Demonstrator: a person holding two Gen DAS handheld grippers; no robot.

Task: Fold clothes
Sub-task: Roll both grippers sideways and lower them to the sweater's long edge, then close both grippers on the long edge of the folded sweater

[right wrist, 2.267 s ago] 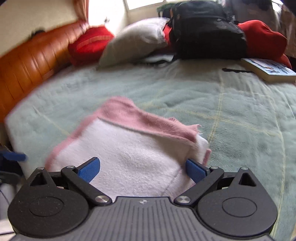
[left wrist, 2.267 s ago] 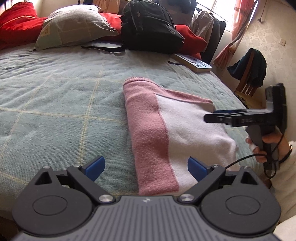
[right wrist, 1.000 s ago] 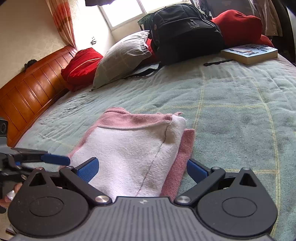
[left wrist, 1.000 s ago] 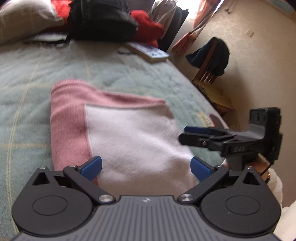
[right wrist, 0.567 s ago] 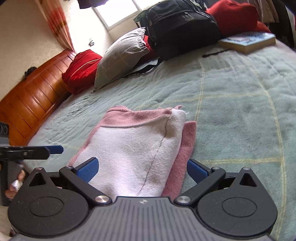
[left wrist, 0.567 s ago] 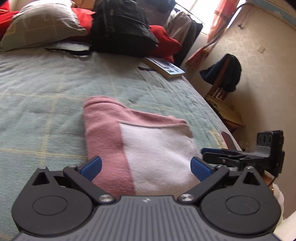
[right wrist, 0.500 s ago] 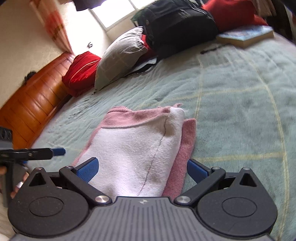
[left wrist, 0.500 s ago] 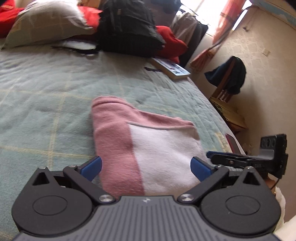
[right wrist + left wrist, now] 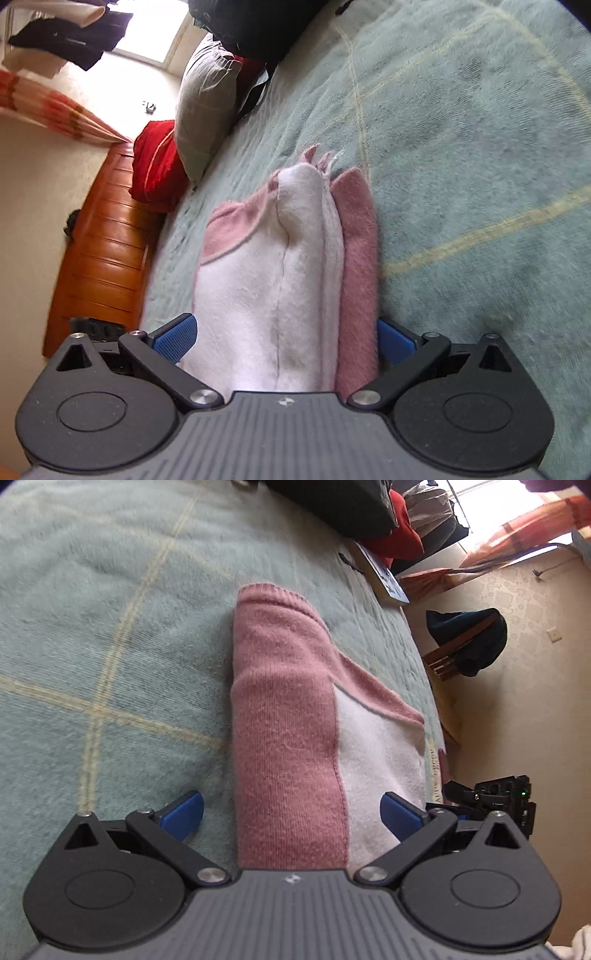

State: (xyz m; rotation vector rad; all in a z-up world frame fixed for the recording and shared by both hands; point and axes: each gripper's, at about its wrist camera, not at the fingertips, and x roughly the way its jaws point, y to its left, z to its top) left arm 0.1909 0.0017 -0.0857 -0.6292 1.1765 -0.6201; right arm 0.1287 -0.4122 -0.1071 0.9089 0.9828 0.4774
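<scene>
Grippers lower; garment lengthwise ahead

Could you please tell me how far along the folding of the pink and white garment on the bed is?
Done: the pink and white fleece garment already lies as a compact folded rectangle on the green quilted bedspread. In hand: both the left gripper and the right gripper are open, straddling its near edge without clamping it. Left: probably one more fold or a tidy-up, though that is a guess.
</scene>
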